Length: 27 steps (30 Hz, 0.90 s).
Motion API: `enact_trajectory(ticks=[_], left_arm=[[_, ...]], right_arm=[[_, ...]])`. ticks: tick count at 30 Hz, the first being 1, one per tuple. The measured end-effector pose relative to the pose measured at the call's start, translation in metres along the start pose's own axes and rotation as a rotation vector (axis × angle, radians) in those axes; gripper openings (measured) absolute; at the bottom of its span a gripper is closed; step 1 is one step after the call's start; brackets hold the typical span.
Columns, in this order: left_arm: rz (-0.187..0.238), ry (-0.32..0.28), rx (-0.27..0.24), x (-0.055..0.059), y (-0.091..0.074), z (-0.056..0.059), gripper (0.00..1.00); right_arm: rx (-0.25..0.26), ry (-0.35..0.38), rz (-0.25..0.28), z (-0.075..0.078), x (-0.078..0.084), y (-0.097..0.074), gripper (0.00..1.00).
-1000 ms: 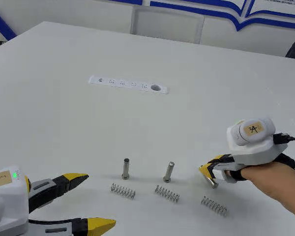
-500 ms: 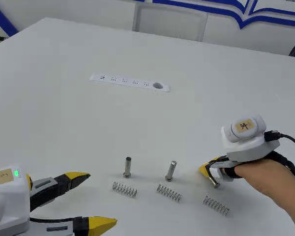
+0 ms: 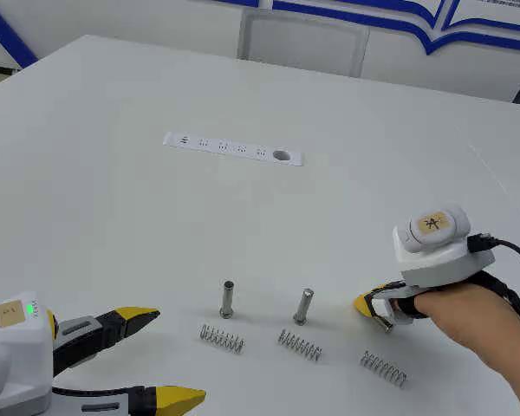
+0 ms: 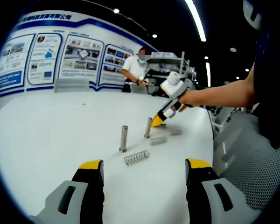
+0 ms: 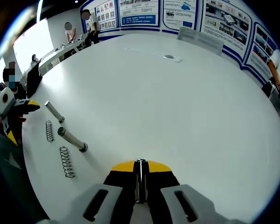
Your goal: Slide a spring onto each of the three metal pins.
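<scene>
Two metal pins stand upright on the white table, the left pin and the middle pin. A spring lies in front of each, the left spring and the middle spring. A third spring lies further right. My right gripper is shut on a third pin, held low over the table just right of the middle pin. My left gripper stands open near the front left, nothing between its jaws.
A white power strip lies across the middle of the table, well behind the pins. A grey chair stands at the far edge. In the left gripper view, a person stands by wall posters in the background.
The head camera has shifted a little. My right hand has edged slightly toward the middle pin, still holding its pin. The left gripper stays where it was, open.
</scene>
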<state>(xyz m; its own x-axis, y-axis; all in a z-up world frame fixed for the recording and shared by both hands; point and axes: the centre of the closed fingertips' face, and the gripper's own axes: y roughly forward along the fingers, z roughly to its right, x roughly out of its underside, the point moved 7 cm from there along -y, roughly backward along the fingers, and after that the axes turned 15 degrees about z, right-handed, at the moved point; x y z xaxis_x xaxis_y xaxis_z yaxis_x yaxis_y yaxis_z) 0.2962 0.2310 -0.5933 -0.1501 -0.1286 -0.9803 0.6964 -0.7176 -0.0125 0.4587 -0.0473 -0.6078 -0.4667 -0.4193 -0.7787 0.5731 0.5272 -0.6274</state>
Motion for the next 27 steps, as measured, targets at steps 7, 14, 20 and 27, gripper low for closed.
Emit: enact_trajectory(ticks=[7,14,20,27], left_arm=[[0.001,0.007,0.004,-0.003,0.0,0.0,0.72],[0.007,0.012,-0.003,-0.005,0.0,-0.002,0.71],[0.006,0.016,0.009,-0.005,0.003,0.002,0.71],[0.012,0.023,0.013,-0.008,0.002,0.003,0.71]], right_arm=[[0.02,0.031,0.032,0.0,-0.001,-0.004,0.09],[0.027,0.039,0.072,0.0,-0.006,-0.024,0.09],[0.044,0.038,0.112,-0.001,-0.012,-0.038,0.09],[0.052,0.038,0.13,-0.006,-0.009,-0.046,0.09]])
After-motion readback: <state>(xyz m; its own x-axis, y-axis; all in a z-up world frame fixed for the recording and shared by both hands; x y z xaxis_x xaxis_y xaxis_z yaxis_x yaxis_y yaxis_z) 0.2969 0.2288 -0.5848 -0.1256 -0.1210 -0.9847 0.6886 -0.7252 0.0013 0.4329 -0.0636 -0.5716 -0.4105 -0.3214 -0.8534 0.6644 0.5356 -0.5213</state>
